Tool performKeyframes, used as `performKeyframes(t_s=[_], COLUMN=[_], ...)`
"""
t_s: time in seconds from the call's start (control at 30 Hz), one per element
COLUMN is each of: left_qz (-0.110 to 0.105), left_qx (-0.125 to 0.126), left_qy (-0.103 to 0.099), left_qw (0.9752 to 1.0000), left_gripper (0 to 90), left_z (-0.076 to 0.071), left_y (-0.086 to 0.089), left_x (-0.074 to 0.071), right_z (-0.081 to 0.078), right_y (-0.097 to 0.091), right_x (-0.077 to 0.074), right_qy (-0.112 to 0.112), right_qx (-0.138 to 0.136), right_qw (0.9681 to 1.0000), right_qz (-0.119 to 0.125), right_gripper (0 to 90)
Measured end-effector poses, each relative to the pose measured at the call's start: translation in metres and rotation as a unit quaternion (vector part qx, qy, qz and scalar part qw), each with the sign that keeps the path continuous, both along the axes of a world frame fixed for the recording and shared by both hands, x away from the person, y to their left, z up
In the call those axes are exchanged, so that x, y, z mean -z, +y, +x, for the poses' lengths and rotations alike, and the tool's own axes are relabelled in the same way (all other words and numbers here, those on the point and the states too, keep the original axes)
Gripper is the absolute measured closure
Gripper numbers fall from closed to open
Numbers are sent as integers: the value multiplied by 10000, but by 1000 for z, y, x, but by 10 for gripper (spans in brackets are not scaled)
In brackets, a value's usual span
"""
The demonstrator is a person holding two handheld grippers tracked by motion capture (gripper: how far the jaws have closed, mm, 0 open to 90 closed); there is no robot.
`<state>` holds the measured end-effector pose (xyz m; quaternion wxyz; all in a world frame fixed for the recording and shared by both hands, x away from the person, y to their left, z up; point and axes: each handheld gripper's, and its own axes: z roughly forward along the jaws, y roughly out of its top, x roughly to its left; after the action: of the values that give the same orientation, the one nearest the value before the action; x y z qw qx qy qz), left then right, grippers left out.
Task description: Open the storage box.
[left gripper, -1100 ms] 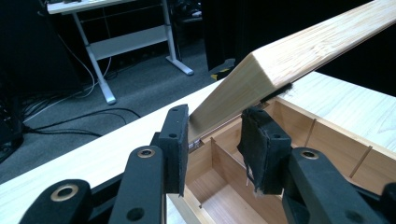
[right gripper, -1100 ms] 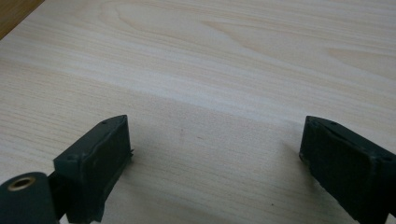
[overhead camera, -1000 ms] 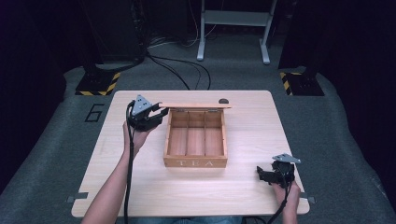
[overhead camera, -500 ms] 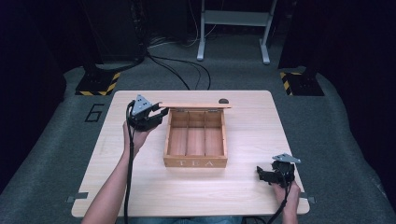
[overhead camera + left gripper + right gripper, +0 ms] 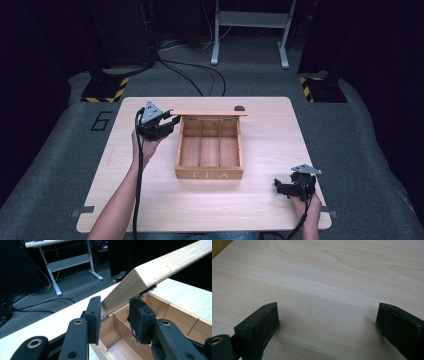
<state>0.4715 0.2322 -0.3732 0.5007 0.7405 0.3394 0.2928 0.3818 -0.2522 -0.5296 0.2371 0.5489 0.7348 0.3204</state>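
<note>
At the table's (image 5: 150, 210) left, the left gripper (image 5: 167, 121) pinches the corner of the lid (image 5: 140, 277) of a tea box (image 5: 209, 173), holding it raised over the open box at the table's middle. The step looks like opening or closing the lid; next it likely needs swinging on its back hinge. The box is pale wood with three empty compartments and "TEA" on its front. At right, the right gripper (image 5: 281, 188) rests splayed and empty.
</note>
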Motion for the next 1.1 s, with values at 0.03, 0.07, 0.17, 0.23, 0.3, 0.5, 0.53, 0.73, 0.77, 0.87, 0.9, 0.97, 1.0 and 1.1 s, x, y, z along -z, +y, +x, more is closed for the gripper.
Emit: performKeyframes(t_s=[0.03, 0.07, 0.17, 0.23, 0.3, 0.5, 0.53, 0.73, 0.77, 0.87, 0.9, 0.97, 1.0, 1.1], left_qz=[1, 4, 7, 5, 2, 11, 16, 27, 49, 30, 44, 13, 15, 29], left_qx=[-3, -1, 1, 1, 1, 2, 0, -16, -1, -4, 7, 32, 37, 46], left_qy=[2, 3, 6, 6, 5, 8, -8, -30, -15, -17, -20, -8, -4, -35], left_qw=[10000, 10000, 10000, 10000, 10000, 10000, 10000, 10000, 10000, 10000, 10000, 10000, 10000, 10000], left_gripper=[622, 622, 622, 623, 623, 622, 622, 622, 622, 622, 622, 620, 620, 619], left_z=[0, 0, 0, 0, 0, 0, 0, -1, -2, -3, -4, -5, -6, -9], left_y=[0, 0, 0, 0, 0, 0, 0, 0, 0, 0, 0, 1, 1, 1], left_x=[0, 0, 0, 0, 0, 0, 0, 1, 1, 2, 3, 4, 5, 9], right_z=[0, 0, 0, 0, 0, 0, 0, 0, 0, 0, 0, 0, 0, 0], right_y=[0, 0, 0, 0, 0, 0, 0, 0, 0, 0, 0, 0, 0, 0], right_x=[0, 0, 0, 0, 0, 0, 0, 0, 0, 0, 0, 0, 0, 0], right_qy=[2, 2, 5, 3, 3, 4, 4, 8, 7, 9, 9, 10, 8, 8], right_qx=[3, 3, 2, 3, 3, 4, 3, 6, 9, 11, 11, 11, 12, 12], right_qw=[10000, 10000, 10000, 10000, 10000, 10000, 10000, 10000, 10000, 10000, 10000, 10000, 10000, 10000], right_qz=[1, 1, 2, 3, 3, 3, 2, 4, 5, 8, 6, 6, 7, 7], right_gripper=[43, 43, 43, 43, 43, 43, 43, 43, 43, 43, 43, 43, 43, 43])
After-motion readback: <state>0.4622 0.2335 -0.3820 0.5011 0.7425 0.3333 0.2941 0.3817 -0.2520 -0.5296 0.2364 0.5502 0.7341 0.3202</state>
